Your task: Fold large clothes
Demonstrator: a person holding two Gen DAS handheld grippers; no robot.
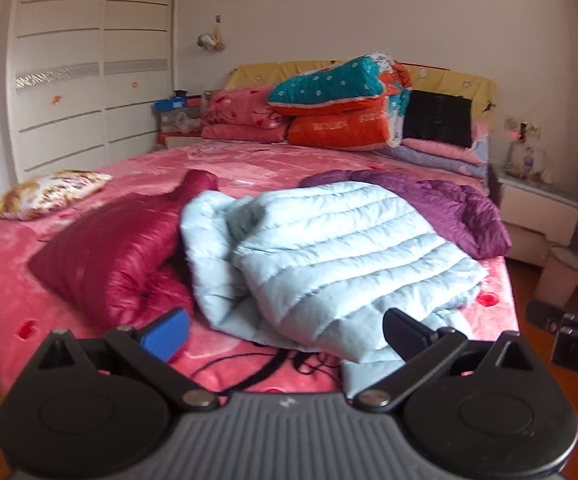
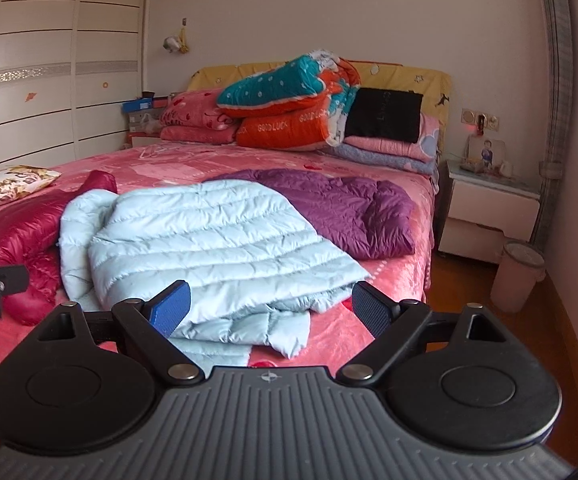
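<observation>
Pale-blue jacket [image 2: 209,240] on bed [image 2: 369,332], just beyond gaping right gripper [image 2: 269,312].

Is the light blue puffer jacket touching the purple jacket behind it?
Touching. The right wrist view shows the light blue jacket lying over the purple jacket's near edge, no bedspread between them.

Black claw [image 2: 271,308] — blue pads [image 2: 171,307], ribbed grey body.

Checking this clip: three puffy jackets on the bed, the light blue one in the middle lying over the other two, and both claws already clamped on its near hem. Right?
Not quite. Both claws are open and hold nothing: the left claw and the right claw hang just short of the light blue jacket, as each wrist view shows. The rest stands: it lies between and partly over the dark red jacket and the purple jacket on the bed.
</observation>
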